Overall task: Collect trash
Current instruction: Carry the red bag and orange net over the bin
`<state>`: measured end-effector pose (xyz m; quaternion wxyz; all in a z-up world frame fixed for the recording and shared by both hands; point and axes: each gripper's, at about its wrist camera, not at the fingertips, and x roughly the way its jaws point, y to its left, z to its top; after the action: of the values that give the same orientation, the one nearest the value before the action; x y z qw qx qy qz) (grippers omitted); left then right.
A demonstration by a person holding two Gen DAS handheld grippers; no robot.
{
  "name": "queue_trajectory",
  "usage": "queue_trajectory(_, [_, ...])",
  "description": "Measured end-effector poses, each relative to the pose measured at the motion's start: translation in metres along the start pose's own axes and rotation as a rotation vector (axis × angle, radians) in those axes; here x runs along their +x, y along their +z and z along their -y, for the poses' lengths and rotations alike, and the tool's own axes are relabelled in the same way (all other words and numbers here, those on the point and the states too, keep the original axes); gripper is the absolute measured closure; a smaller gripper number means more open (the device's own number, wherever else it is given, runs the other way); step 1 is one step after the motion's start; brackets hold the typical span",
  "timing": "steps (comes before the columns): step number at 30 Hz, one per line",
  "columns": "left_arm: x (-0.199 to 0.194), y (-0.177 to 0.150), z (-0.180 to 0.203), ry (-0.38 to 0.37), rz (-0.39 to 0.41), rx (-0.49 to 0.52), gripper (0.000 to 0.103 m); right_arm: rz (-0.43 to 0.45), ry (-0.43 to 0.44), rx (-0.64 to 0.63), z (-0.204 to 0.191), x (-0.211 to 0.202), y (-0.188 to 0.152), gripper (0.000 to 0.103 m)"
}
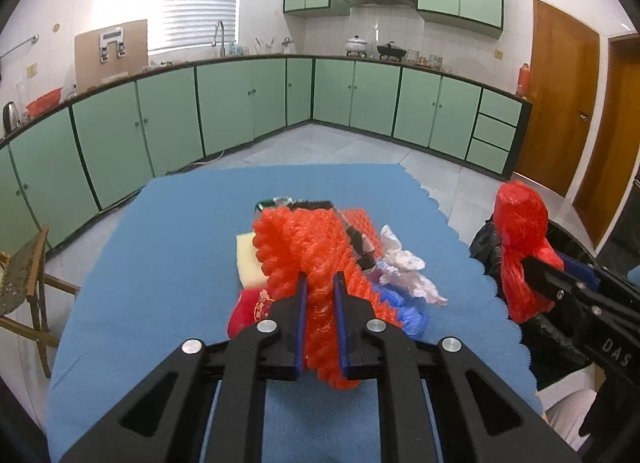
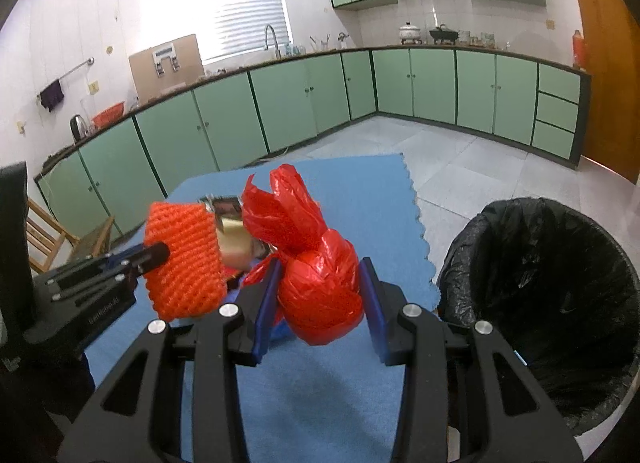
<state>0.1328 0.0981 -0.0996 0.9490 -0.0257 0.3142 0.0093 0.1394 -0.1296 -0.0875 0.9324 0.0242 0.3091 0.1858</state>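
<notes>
My left gripper [image 1: 320, 283] is shut on an orange foam net [image 1: 304, 247] and holds it above the blue mat [image 1: 160, 263]. The net also shows in the right wrist view [image 2: 184, 259]. My right gripper [image 2: 320, 275] is shut on a knotted red plastic bag [image 2: 316, 283], held above the mat's right side; the bag also shows in the left wrist view [image 1: 520, 247]. A bin lined with a black bag [image 2: 552, 287] stands right of the table. More trash lies on the mat: crumpled white paper [image 1: 404, 267], a blue wrapper [image 1: 408, 315], a yellow sponge [image 1: 250, 259], a red packet [image 1: 248, 311].
Green kitchen cabinets [image 1: 240, 103] run along the far walls. A wooden chair [image 1: 24, 283] stands left of the table. Wooden doors [image 1: 560, 95] are at the right. Tiled floor lies beyond the table.
</notes>
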Motion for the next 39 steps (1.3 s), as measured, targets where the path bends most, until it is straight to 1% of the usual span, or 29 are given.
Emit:
queue_trajectory(5, [-0.022, 0.01, 0.009, -0.018, 0.026, 0.015, 0.091, 0.03, -0.011, -0.005, -0.005, -0.024, 0.01, 0.065])
queue_trajectory(8, [-0.035, 0.015, 0.013, -0.042, 0.04, 0.022, 0.091, 0.044, -0.019, 0.005, -0.003, -0.037, 0.014, 0.065])
queue_trajectory(12, [-0.055, 0.02, 0.024, -0.072, 0.068, 0.033, 0.091, 0.074, -0.026, 0.006, 0.0, -0.053, 0.014, 0.065])
queue_trajectory(16, [-0.064, 0.021, 0.035, -0.101, 0.071, 0.04, 0.091, 0.081, -0.039, 0.009, 0.004, -0.066, 0.012, 0.065])
queue_trajectory(23, [-0.065, 0.015, 0.059, -0.15, 0.047, 0.074, 0.091, 0.084, -0.081, 0.036, 0.022, -0.08, 0.003, 0.065])
queue_trajectory(29, [-0.064, 0.017, 0.085, -0.193, 0.048, 0.107, 0.091, 0.103, -0.129, 0.063, 0.045, -0.096, -0.002, 0.065])
queue_trajectory(39, [-0.052, 0.025, 0.139, -0.28, 0.057, 0.159, 0.091, 0.125, -0.246, 0.125, 0.105, -0.118, -0.016, 0.065])
